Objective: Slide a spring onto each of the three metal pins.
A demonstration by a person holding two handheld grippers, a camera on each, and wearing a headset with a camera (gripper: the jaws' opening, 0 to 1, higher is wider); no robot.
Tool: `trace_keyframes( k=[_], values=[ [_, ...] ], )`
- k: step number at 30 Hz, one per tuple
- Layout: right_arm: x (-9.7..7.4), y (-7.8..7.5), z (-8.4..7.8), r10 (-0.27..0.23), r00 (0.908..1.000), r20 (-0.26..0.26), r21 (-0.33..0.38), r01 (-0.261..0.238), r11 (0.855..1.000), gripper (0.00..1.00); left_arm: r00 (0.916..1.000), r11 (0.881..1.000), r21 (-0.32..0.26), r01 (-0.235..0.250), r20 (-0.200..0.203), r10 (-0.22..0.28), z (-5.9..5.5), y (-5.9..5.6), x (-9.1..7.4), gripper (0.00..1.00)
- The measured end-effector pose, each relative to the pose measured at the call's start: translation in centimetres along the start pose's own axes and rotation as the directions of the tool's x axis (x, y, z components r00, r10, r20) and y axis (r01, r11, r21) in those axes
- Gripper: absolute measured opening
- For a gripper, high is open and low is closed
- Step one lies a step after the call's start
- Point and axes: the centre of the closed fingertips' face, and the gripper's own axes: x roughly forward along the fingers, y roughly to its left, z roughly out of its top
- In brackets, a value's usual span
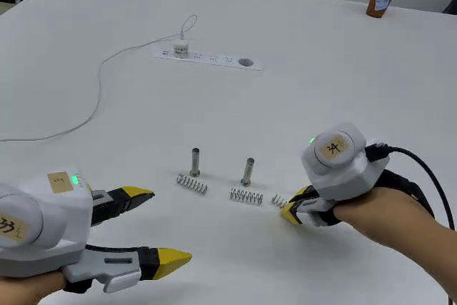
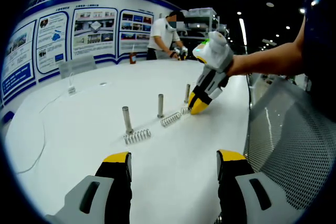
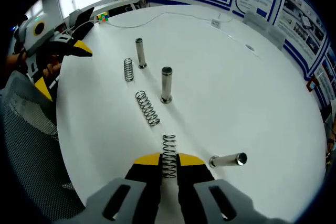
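The right hand-held gripper (image 3: pixel 169 162) is pinching 1 small coiled steel spring (image 3: pixel 169 145) endwise, likely for the nearby silver metal pin (image 3: pixel 228 159); the left hand-held gripper (image 2: pixel 173 163) is hovering, jaws apart.

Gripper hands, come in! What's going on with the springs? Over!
Left gripper open, hovering clear. Right gripper shut on one spring. All three pins bare, two other springs loose beside them. Nothing in the way.
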Motion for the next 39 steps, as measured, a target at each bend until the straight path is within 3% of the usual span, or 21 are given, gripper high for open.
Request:
trace_keyframes(
  k=[10, 20, 34, 39],
  values=[
    [-0.9, -0.4, -1.7, 0.004, 0.999, -0.044, -0.011, -0.005, 1.0, 0.12, 1.0, 1.0, 0.0, 0.004, 0.002, -0.004, 0.0, -0.1, 0.1, 0.67],
    [-0.1, 0.0, 0.3, 0.017, 0.9997, -0.018, -0.012, -0.017, 1.0, 0.16, 1.0, 1.0, 0.0, 0.006, 0.002, -0.006, 0.0, -0.1, 0.2, 0.67],
    [0.3, 0.7, 0.3, 0.046, 0.9977, -0.051, -0.009, -0.046, 0.999, 0.12, 1.0, 1.0, -0.004, 0.003, 0.005, -0.003, -0.1, 0.0, 0.1, 0.67],
    [-0.6, 0.4, 1.2, 0.03, 0.9995, -0.007, -0.011, -0.03, 0.999, 0.12, 1.0, 1.0, -0.002, 0.006, 0.006, -0.006, 0.0, 0.0, 0.2, 0.67]
  ],
)
